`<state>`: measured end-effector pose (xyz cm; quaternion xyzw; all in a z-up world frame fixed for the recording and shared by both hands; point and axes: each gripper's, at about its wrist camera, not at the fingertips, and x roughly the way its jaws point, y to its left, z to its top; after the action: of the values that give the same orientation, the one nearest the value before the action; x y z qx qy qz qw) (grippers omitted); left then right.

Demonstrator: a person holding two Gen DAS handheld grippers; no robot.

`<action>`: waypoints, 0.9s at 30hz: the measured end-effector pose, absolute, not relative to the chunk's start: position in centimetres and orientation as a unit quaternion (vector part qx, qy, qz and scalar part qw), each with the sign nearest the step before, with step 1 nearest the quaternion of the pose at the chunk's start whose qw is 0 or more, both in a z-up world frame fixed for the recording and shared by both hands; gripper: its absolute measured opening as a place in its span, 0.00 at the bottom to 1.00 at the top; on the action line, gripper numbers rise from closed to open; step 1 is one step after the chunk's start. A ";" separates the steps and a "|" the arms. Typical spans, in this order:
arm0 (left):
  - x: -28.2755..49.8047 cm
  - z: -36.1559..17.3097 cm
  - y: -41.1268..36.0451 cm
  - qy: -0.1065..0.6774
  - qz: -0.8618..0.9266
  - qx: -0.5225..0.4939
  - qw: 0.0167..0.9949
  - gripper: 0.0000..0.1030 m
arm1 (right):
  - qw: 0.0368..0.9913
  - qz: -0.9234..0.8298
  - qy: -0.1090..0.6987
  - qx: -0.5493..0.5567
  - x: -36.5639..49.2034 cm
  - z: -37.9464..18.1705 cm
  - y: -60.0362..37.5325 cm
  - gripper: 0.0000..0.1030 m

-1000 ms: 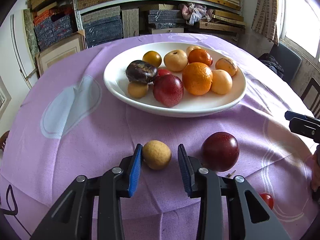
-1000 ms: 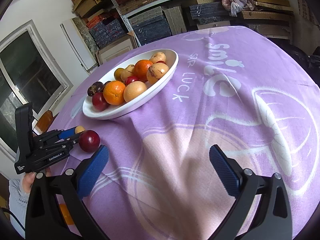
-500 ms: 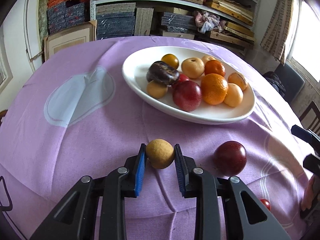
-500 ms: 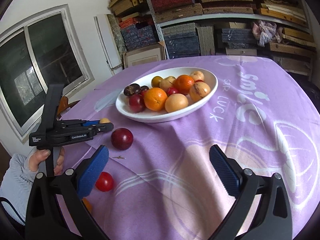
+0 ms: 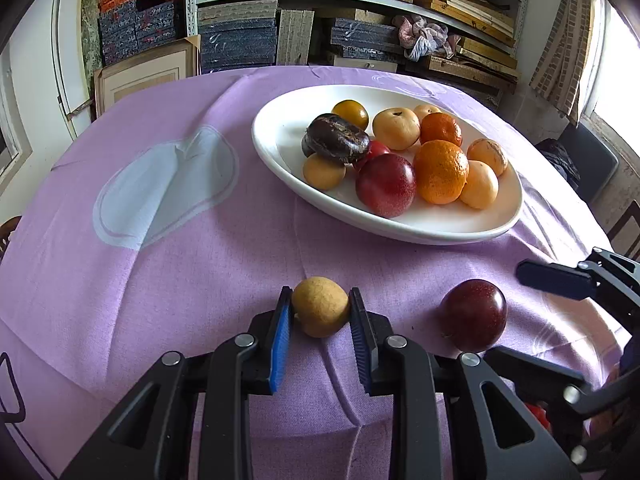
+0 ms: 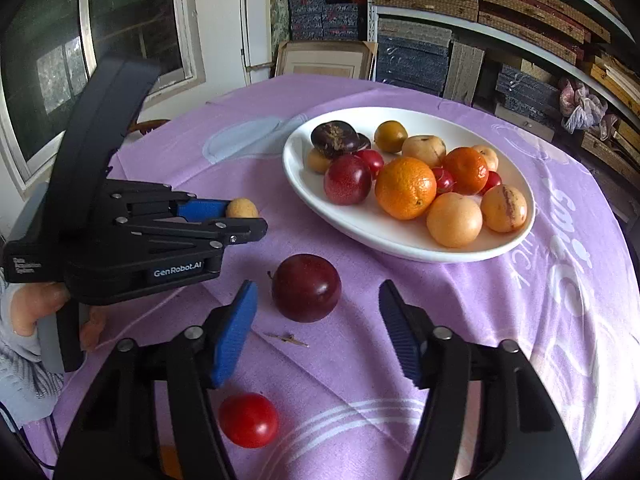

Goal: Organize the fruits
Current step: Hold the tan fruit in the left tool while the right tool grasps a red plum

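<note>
The left gripper (image 5: 320,310) is clamped on a small yellow fruit (image 5: 320,306) low over the purple tablecloth (image 5: 160,280), its blue pads (image 5: 282,340) pressing both sides, so the fruit looks ready to be carried to the white plate (image 5: 400,228), where most of the fruit already lies heaped. The right gripper (image 6: 316,320) has just been narrowing its jaws, which now stand either side of a dark red plum (image 6: 306,288) on the cloth without touching it; the plum sits just beyond the fingertips, so this hand seems to be lining up its own pick. A small red fruit (image 6: 248,420) lies loose on the cloth below the right gripper's left finger, probably the next one to collect.
</note>
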<state>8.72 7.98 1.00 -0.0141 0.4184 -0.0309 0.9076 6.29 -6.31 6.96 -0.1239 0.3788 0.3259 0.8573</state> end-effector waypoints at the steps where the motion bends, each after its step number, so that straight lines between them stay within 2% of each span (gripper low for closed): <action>1: 8.7 1.0 7.8 0.419 -0.029 -0.010 0.908 0.28 | 0.858 0.325 0.378 -0.125 6.4 6.8 -6.2 0.54; 9: 8.7 1.0 7.5 0.420 -0.024 0.001 0.907 0.28 | 0.854 0.331 0.383 -0.124 7.5 6.0 -5.6 0.54; 15: 8.7 1.0 7.2 0.420 -0.025 0.001 0.907 0.28 | 0.848 0.337 0.390 -0.123 7.8 5.7 -5.2 0.45; 18: 8.7 1.0 7.1 0.420 -0.025 0.003 0.907 0.29 | 0.845 0.342 0.395 -0.117 8.1 5.6 -5.3 0.38; 27: 8.6 1.0 7.4 0.419 -0.029 -0.004 0.908 0.30 | 0.848 0.344 0.392 -0.096 6.7 5.9 -7.5 0.37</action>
<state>8.65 7.36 1.02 -0.0035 0.4188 -0.0291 0.9076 6.67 -7.47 5.88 -0.0959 0.3924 0.3442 0.8475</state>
